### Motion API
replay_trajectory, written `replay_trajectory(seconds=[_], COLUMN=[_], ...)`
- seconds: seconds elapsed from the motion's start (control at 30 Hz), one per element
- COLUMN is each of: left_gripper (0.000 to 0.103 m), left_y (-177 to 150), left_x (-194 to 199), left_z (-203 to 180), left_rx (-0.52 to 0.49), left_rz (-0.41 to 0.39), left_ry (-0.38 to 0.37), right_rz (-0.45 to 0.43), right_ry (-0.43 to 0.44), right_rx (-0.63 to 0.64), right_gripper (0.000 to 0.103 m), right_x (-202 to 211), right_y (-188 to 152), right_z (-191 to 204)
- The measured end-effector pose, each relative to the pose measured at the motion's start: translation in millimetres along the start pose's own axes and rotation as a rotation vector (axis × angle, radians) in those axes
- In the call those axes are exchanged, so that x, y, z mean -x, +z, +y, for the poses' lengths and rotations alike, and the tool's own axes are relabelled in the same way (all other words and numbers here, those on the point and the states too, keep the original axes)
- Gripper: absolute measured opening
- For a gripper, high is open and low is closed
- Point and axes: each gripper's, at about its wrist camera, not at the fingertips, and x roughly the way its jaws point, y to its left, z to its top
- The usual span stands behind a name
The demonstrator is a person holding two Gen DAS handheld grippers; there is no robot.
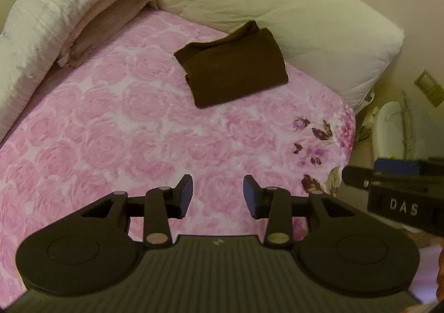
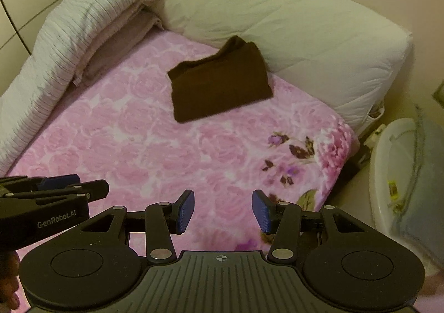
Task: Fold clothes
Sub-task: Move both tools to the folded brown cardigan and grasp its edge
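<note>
On the pink floral bed (image 1: 116,124) lies a folded brown garment (image 1: 233,68); the left hand-held gripper (image 1: 217,197) and right hand-held gripper (image 2: 223,211) hover with jaws apart, empty.

Left tool (image 1: 217,196): jaws apart, nothing between | brown garment (image 1: 233,63): folded, flat on pink floral bed cover (image 1: 111,124), touching white pillow (image 1: 277,16) | right tool (image 1: 358,175): tip at right edge | rolled bedding (image 1: 50,16): far left

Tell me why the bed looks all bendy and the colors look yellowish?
In the left wrist view, the fisheye lens curves the pink bedspread and darkens the corners; warm, dim light tints the white duvet yellowish. In the right wrist view, same bending, and the brown folded garment looks slightly soft.
</note>
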Motion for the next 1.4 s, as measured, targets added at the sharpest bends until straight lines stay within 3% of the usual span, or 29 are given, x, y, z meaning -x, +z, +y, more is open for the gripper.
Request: replay_trajectory(seconds=[0.13, 0.27, 0.6, 0.73, 1.03, 1.4], left_gripper=[0.04, 0.04, 0.04, 0.04, 0.04, 0.038], left_y=[21, 39, 83, 101, 130, 139], left_x=[-43, -85, -184, -229, -304, -336], left_z=[-11, -5, 35, 49, 62, 77], left_rx=[-0.023, 0.031, 0.234, 0.284, 0.324, 0.383], left_rz=[0.089, 0.138, 0.105, 0.114, 0.082, 0.003], left_ry=[0.029, 0.027, 0.061, 0.054, 0.095, 0.012], right_rz=[-0.008, 0.0, 0.116, 0.124, 0.081, -0.031], right_ry=[0.008, 0.031, 0.081, 0.093, 0.06, 0.037], right_rx=[0.024, 0.034, 0.012, 0.01, -0.015, -0.047], right_gripper=[0.049, 0.049, 0.049, 0.049, 0.049, 0.049], right_x=[-34, -74, -196, -241, -315, -345], right_y=[22, 44, 92, 114, 150, 171], right_z=[-23, -43, -74, -83, -107, -122])
